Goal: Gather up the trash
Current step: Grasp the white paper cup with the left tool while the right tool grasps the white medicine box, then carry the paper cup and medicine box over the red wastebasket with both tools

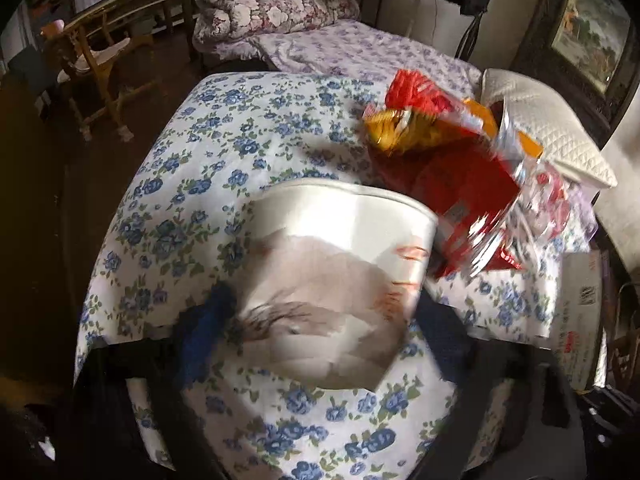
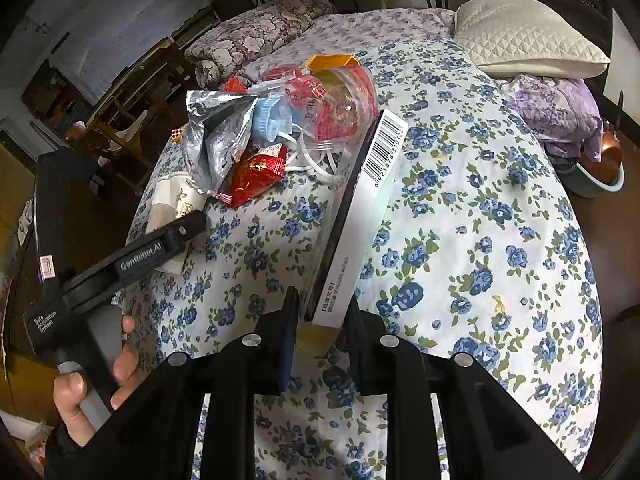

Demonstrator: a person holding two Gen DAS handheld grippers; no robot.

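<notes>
Looking down the right-hand camera, we see our right gripper (image 2: 320, 320) clamped narrowly on the near end of a long flat white carton with a black face and a barcode (image 2: 360, 216), its pads pressing both sides. The carton slants away from us over the bedspread of white cloth printed with blue flowers (image 2: 480, 240), its far end reaching the heap of trash.

That heap lies towards the far left of the bedspread: a crumpled silver foil bag (image 2: 216, 136), a small red foil wrapper (image 2: 256, 178), a pale blue plastic piece (image 2: 272, 120) and a clear plastic bag with red print (image 2: 340, 100).

Our left gripper (image 2: 188, 232) enters the same view from the left, a bare hand (image 2: 92, 384) round its grey handle, its black finger lying across a white paper cup with a brown ink drawing (image 2: 176, 200).

From the left-hand camera that cup (image 1: 332, 280) fills the middle, blurred, lying on its side between the two fingers (image 1: 208, 320), which stand wide on either flank. We cannot tell whether the pads press its wall. Just beyond its rim lies a red and yellow snack bag (image 1: 432, 152).

A quilted white pillow (image 2: 528, 40) rests at the head of the bed.
</notes>
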